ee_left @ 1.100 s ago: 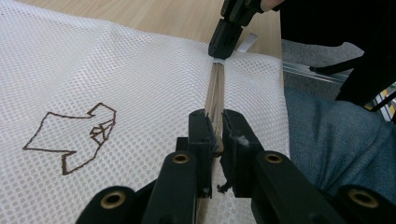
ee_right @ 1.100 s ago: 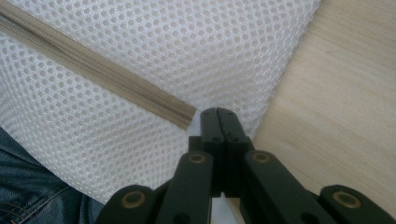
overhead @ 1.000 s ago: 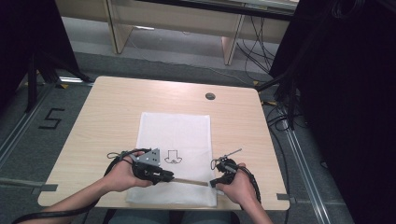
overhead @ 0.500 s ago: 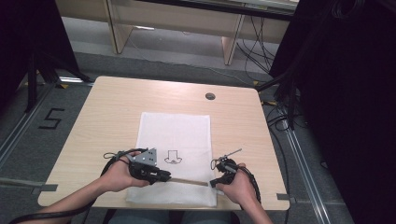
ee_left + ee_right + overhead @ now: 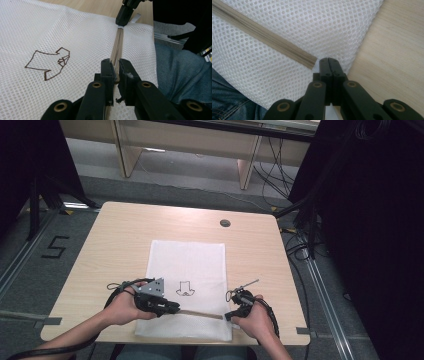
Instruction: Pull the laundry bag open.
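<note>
**Currently: both tongs clamped along the zipper of the mesh bag**

I see a white mesh bag (image 5: 187,285) lying flat on the table (image 5: 125,235), toward the near edge, with a small brown outline drawing (image 5: 184,289) printed on its middle. A tan zipper (image 5: 200,314) runs across the bag's near end.

I hold the left tongs (image 5: 167,309) at the zipper's left part. In the left gripper view the left tongs (image 5: 117,72) are closed on the zipper tape (image 5: 117,47), which passes between the two black jaws.

I hold the right tongs (image 5: 231,316) at the zipper's right end, near the bag's corner. In the right gripper view the right tongs (image 5: 329,61) are fully closed, pinching the mesh just beside the zipper's end (image 5: 310,62).
</note>
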{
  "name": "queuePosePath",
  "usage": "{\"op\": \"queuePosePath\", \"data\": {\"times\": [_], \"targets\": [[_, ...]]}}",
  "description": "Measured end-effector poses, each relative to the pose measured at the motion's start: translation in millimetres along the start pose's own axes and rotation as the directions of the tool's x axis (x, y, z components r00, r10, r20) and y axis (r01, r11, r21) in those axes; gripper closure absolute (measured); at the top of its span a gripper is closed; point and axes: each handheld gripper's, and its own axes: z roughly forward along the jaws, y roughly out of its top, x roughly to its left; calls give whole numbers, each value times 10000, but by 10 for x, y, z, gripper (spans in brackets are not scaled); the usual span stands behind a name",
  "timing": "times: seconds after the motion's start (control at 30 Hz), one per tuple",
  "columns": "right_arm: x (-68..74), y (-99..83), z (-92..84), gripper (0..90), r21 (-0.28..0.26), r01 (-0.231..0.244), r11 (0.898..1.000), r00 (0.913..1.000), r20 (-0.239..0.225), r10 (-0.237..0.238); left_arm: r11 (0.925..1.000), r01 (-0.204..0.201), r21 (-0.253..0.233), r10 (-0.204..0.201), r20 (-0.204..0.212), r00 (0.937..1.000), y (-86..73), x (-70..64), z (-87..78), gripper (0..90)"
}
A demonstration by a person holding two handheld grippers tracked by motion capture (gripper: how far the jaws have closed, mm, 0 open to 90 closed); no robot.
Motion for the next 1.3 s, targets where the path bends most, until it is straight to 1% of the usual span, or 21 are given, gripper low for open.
{"op": "queuePosePath", "data": {"times": [0.03, 0.07, 0.27, 0.47, 0.5, 0.53, 0.57, 0.6, 0.7, 0.83, 0.9, 0.93, 1.0, 1.03, 1.07, 1.1, 1.17, 1.2, 1.23, 1.27, 1.3], "targets": [[-1, 0, 0, 900, 5, 13, 10000, 10000, -1, -13, 9996, 253, -136, -253, 13, 9997, -8, -16, 5, 816], [-3, 0, 0, 900, 1, 11, 10000, 10000, -7, -11, 9998, 174, -100, -174, -15, 9998, -15, -11, 0, 816], [-1, -1, 0, 900, 11, 15, 10000, 10000, -6, -15, 9997, 176, -146, -175, 56, 9998, -17, -10, 1, 816], [-3, -1, -1, 900, 25, 16, 10000, 10000, -21, -16, 9999, 133, -2, -133, 82, 9999, -17, 4, -29, 817], [-3, -1, -1, 900, 27, 15, 10000, 10000, -15, -15, 9999, 102, -8, -102, -62, 9999, -26, 11, -38, 816], [-3, 0, -1, 900, 23, 14, 10000, 10000, -18, -14, 9997, 222, -92, -222, 28, 9997, -34, 6, -44, 816], [-3, 0, -1, 900, 14, 18, 10000, 10000, -5, -18, 9996, 264, -85, -264, -18, 9996, -47, 5, -47, 816], [-2, 1, 0, 900, 3, 6, 10000, 10000, 1, -6, 9997, 208, -120, -207, 51, 9998, -55, 12, -45, 816], [0, 0, 0, 900, 2, 1, 10000, 10000, 2, -1, 9995, 271, -172, -270, 37, 9996, -59, 3, -41, 817], [0, 0, -1, 900, 23, 12, 10000, 10000, -3, -12, 9997, 237, -70, -237, 34, 9997, -51, 3, -56, 816], [-3, 0, -1, 900, 26, 15, 10000, 10000, -14, -15, 9995, 255, -159, -254, 97, 9996, -59, 6, -48, 816], [-3, -1, 0, 900, -2, 5, 10000, 10000, -14, -5, 9998, 166, -88, -165, 70, 9998, -61, 12, -52, 817], [-6, 0, -2, 900, 37, 20, 10000, 10000, -67, -19, 9999, 165, -21, -165, 106, 9998, -65, 34, -87, 816], [-7, 0, -1, 900, -27, 37, 10000, 10000, -85, -37, 9996, 261, -95, -260, 61, 9996, -72, 30, -90, 816], [0, 1, -5, 900, 38, -29, 10000, 10000, -93, 29, 9998, 199, -44, -198, 91, 9998, -77, 37, -103, 816], [-4, 2, -6, 900, 56, -5, 10000, 9999, -105, 5, 9993, 341, -169, -341, -1, 9994, -92, 30, -98, 816], [8, 0, -9, 900, 97, -175, 9998, 9997, -160, 177, 9993, 353, -113, -353, 71, 9994, -104, 30, -104, 816], [-2, 2, -6, 900, 58, -22, 10000, 10000, -96, 23, 9997, 250, 17, -250, 48, 9997, -103, 32, -112, 816], [-1, 1, -4, 900, 36, -26, 10000, 10000, -90, 27, 9997, 227, -10, -227, -73, 9997, -105, 38, -121, 816], [-5, 1, -2, 900, 33, 22, 10000, 10000, -50, -22, 9997, 254, -72, -255, -41, 9997, -102, 37, -124, 816], [1, -1, -4, 900, 52, -65, 10000, 10000, -36, 65, 9998, 171, -42, -171, 86, 9998, -97, 43, -128, 816]]}}
